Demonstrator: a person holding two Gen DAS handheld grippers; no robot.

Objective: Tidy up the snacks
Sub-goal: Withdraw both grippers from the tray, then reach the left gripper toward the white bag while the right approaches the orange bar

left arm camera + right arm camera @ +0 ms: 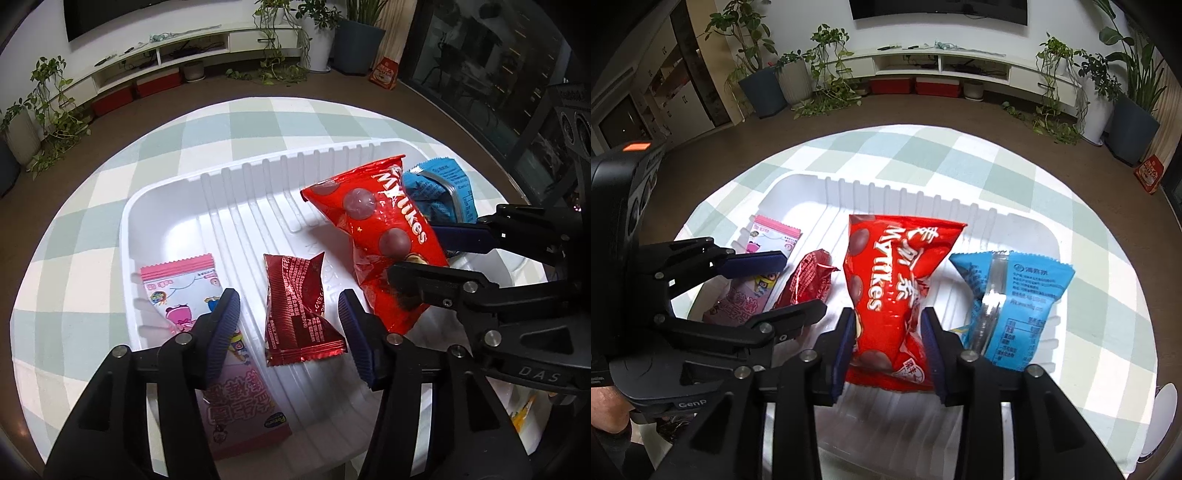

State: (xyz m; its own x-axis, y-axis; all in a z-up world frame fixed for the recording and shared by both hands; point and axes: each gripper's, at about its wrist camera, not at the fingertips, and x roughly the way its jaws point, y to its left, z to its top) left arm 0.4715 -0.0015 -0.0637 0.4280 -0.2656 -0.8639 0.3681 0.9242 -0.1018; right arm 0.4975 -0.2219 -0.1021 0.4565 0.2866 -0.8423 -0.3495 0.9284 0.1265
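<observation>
My round surface (92,229) wore soft green-checked cloth; a ribbed white plastic tray (236,177) held crinkly packets. My left claw (288,325) stood apart around a dark-red foil packet (299,314); my right claw (888,350) touched a glossy red Mylikes bag (886,291).

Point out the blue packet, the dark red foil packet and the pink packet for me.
blue packet (1023,302), right wrist view, on its printed back panel.
dark red foil packet (297,306), left wrist view, on its middle.
pink packet (177,286), left wrist view, on its upper printed part.
</observation>
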